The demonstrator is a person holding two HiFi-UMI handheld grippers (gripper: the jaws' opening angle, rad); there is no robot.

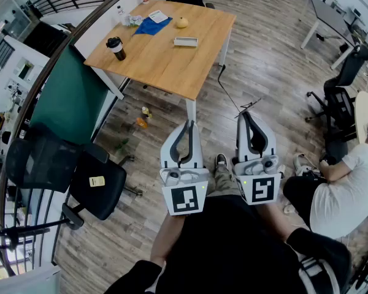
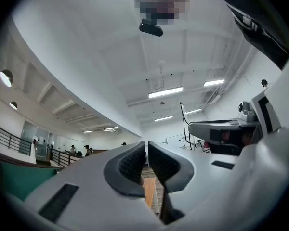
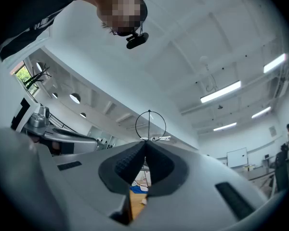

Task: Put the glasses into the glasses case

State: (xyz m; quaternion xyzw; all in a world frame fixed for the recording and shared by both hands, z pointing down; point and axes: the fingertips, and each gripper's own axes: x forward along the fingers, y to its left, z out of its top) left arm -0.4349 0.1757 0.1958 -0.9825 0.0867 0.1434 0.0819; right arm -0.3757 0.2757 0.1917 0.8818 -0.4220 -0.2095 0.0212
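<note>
The thin dark wire-framed glasses (image 1: 248, 107) sit at the tip of the right gripper (image 1: 243, 115), their long axis lying across its jaws and slanting up to the right in the head view. In the right gripper view only one round rim (image 3: 150, 124) shows clearly above the jaw tips, crossed by a thin upright line; the rest of the frame is too fine to make out. The right gripper's jaws are pinched together on the glasses. The left gripper (image 1: 187, 125) has its jaws all but together with nothing between them. The pale rectangular glasses case (image 1: 185, 41) lies well apart on the light wooden table (image 1: 165, 63); I cannot tell if it is open.
</note>
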